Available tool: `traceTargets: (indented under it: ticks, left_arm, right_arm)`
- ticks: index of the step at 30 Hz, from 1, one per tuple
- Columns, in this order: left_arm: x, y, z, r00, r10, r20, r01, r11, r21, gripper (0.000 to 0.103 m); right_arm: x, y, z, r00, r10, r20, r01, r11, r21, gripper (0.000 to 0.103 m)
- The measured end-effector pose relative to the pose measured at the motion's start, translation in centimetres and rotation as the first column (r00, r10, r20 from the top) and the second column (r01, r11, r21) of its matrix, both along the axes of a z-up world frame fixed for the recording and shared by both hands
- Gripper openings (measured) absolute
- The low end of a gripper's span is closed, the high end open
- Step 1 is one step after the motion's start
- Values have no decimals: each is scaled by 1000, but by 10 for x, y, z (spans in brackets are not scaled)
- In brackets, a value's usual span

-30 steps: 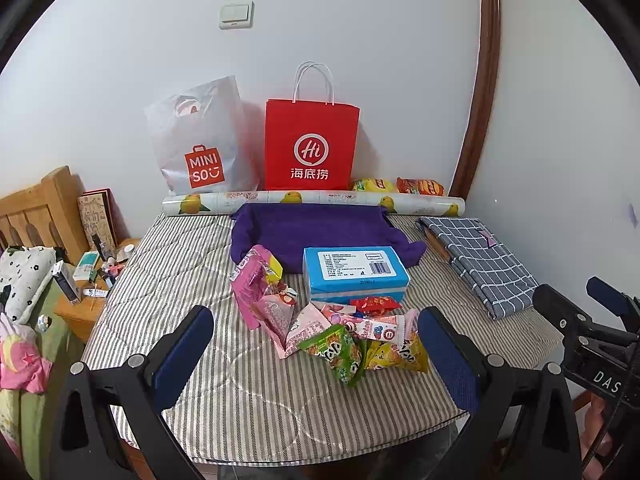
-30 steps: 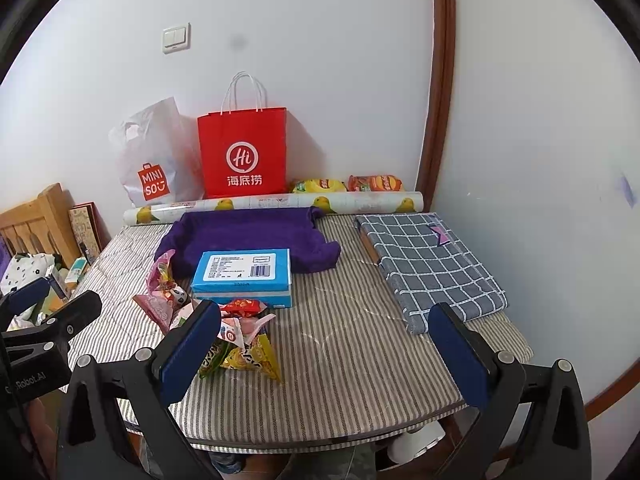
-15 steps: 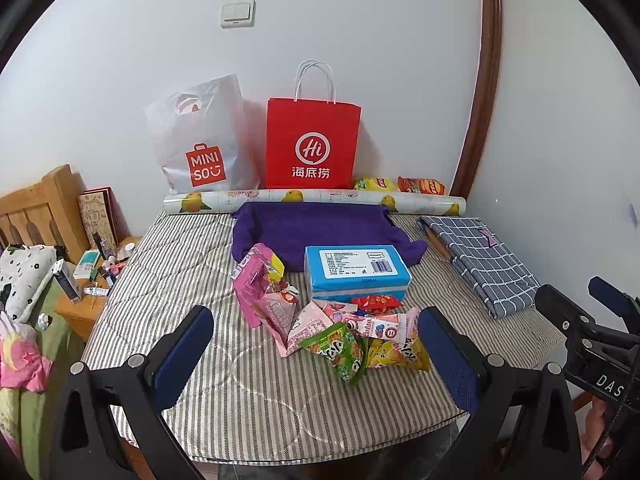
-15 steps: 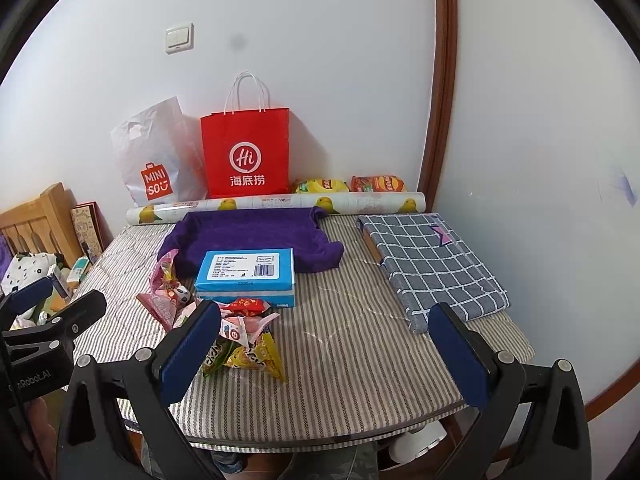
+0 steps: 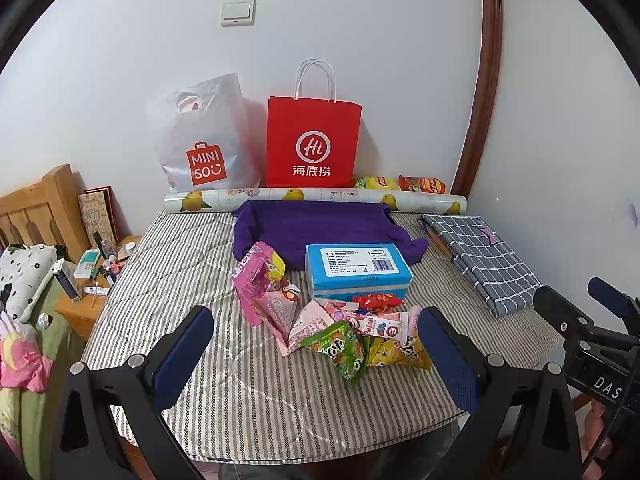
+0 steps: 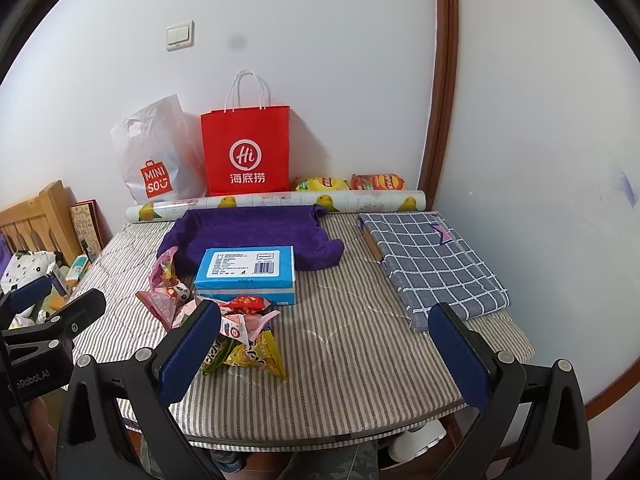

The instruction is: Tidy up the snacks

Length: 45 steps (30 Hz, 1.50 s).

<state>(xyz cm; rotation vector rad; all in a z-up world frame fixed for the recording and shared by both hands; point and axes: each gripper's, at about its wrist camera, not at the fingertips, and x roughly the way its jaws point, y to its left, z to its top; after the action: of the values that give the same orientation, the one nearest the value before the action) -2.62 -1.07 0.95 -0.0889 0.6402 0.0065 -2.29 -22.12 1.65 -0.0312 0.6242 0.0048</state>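
Two hand-held grippers, left (image 5: 310, 360) and right (image 6: 324, 350), are hanging wide open and empty short of the blue box (image 5: 357, 270) on the tabletop (image 5: 172, 272), apparently sizing up a first pick. Snack packets (image 5: 340, 330) are lying heaped against the box's near side. Only the right view is showing bare tabletop beside the box.
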Motion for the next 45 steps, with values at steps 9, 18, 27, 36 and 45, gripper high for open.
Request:
traceTargets:
  ticks: [9, 18, 27, 36, 45]
  left_arm:
    - [-1, -1, 1, 1000, -4, 3, 4, 1000, -1, 103]
    - [-1, -4, 4, 1000, -18, 6, 18, 1000, -2, 103]
    - [0, -6, 6, 1000, -24, 6, 24, 1000, 1, 103]
    - [16, 3, -5, 1000, 3, -15, -3, 1000, 31, 103]
    - [38, 23, -51, 993, 16, -117, -15, 1000, 9, 103]
  right_arm:
    - [-3, 2, 1, 1000, 8, 10, -8, 1000, -2, 102]
    - [-6, 3, 3, 1000, 13, 18, -13, 1000, 3, 102]
    - [-7, 6, 5, 999, 25, 22, -26, 1000, 16, 102]
    - [2, 10, -10, 999, 46, -1, -46, 999, 28, 102]
    - [35, 17, -69, 986, 105, -127, -97, 993, 68, 102]
